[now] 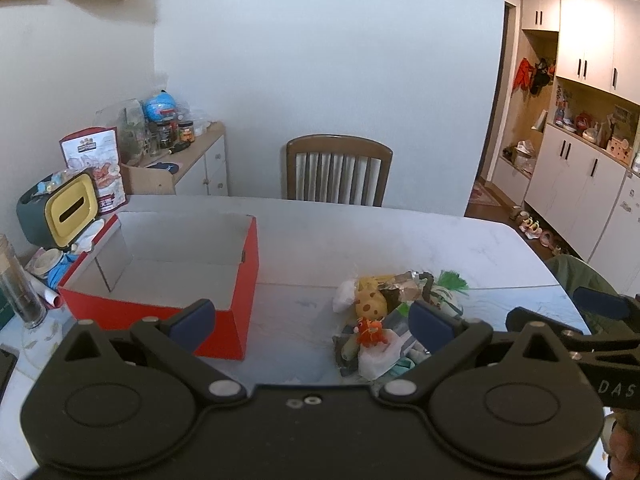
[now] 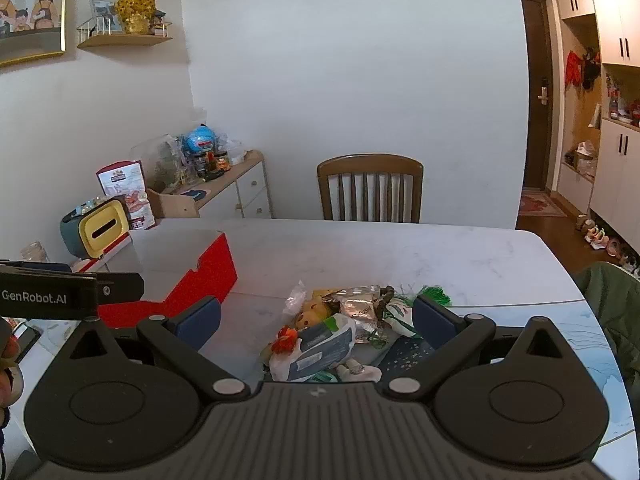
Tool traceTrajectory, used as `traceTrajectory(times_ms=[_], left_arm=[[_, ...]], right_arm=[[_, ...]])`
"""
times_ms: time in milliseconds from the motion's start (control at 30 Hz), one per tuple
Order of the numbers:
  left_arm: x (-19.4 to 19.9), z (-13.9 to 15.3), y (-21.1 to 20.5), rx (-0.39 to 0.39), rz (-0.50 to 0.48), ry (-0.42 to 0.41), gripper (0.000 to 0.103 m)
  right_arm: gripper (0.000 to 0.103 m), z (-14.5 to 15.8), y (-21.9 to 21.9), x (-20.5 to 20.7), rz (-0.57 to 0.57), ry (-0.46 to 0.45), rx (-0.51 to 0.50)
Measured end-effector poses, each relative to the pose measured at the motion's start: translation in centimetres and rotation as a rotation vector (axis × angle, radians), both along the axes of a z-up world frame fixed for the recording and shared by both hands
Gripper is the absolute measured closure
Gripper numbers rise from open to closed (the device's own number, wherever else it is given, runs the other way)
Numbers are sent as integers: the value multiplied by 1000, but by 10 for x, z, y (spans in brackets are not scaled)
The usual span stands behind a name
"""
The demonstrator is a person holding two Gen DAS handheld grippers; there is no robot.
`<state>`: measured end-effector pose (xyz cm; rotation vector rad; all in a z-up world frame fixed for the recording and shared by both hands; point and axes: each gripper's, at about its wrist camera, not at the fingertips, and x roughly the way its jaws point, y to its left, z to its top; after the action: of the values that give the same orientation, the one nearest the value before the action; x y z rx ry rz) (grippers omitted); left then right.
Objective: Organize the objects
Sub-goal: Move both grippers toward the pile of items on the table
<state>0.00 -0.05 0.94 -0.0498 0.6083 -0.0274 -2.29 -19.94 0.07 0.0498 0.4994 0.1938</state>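
Toys and packets [image 1: 384, 320] lie heaped on the white desk [image 1: 320, 240] just ahead of both grippers — the left hand-held gripper [image 1: 312, 320] spread wide, holding nothing, the right hand-held gripper [image 2: 316, 318] likewise spread. Left of the heap stands a red box [image 1: 224, 280], open and bare inside; beyond it, a wooden chair [image 1: 339, 168].

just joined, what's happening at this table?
A person holds a gripper in each hand over a white table. The left gripper and the right gripper are both open and hold nothing. A pile of small toys and packets lies loose on the table. To its left, the red box looks empty. Nothing has gone in yet.
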Motion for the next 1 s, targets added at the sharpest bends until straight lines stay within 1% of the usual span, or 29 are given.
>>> traceTrajectory(times_ms=[133, 433, 733, 833, 933, 1000], left_arm=[[8, -4, 1, -2, -31, -1, 0], [24, -8, 7, -1, -95, 11, 0], [38, -15, 12, -16, -130, 34, 0], [43, -20, 11, -21, -145, 48, 0], [52, -30, 10, -29, -175, 77, 0], [58, -38, 8, -30, -202, 98, 0]], right_arm=[[1, -2, 3, 4, -26, 8, -6], [1, -3, 14, 17, -45, 19, -11], [1, -6, 19, 23, -55, 40, -25], [1, -10, 17, 25, -58, 56, -25], [1, -21, 9, 30, -53, 85, -25], [1, -31, 4, 34, -50, 87, -53]])
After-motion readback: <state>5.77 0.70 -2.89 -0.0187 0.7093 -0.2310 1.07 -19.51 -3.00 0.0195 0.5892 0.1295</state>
